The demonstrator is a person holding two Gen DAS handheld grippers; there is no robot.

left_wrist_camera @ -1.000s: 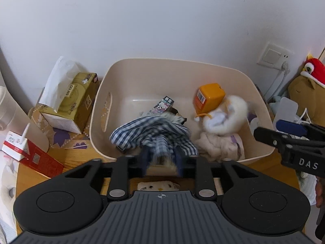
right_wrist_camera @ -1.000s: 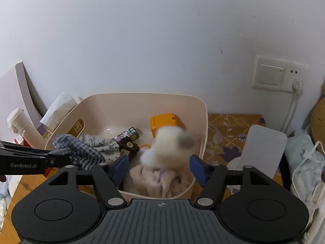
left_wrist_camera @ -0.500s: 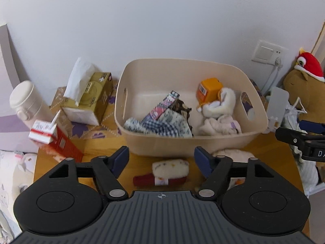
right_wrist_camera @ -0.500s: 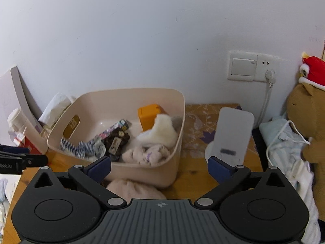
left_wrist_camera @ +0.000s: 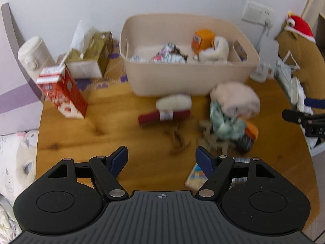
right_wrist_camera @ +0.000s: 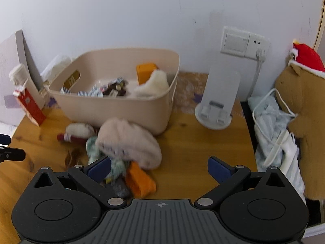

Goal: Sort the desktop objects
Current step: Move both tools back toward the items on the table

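Both grippers hang above the wooden worktop (left_wrist_camera: 105, 122) with their fingers spread wide and nothing between them. The left gripper (left_wrist_camera: 161, 159) sits over bare wood at the near edge, a small packet (left_wrist_camera: 196, 177) just by its right finger. The right gripper (right_wrist_camera: 159, 167) hovers over a loose heap in front of the bin (right_wrist_camera: 121, 109): a pink cloth (right_wrist_camera: 130, 142) lying on top of a green cloth (right_wrist_camera: 93, 148), with something orange (right_wrist_camera: 140, 181) poking out near its left finger. A dark red roll (left_wrist_camera: 162, 117) with a white fluffy bundle (left_wrist_camera: 173, 101) against it lies just left of the heap, close to the bin's front wall. Inside the bin are an orange box (left_wrist_camera: 203, 39), a white fluffy piece (left_wrist_camera: 217, 49) and some checked and patterned bits, too blurred to name with any certainty. Left of the bin stand a tissue box (left_wrist_camera: 91, 59), a red carton (left_wrist_camera: 62, 93) and a white bottle (left_wrist_camera: 33, 53); to its right, a white stand (right_wrist_camera: 218, 99).
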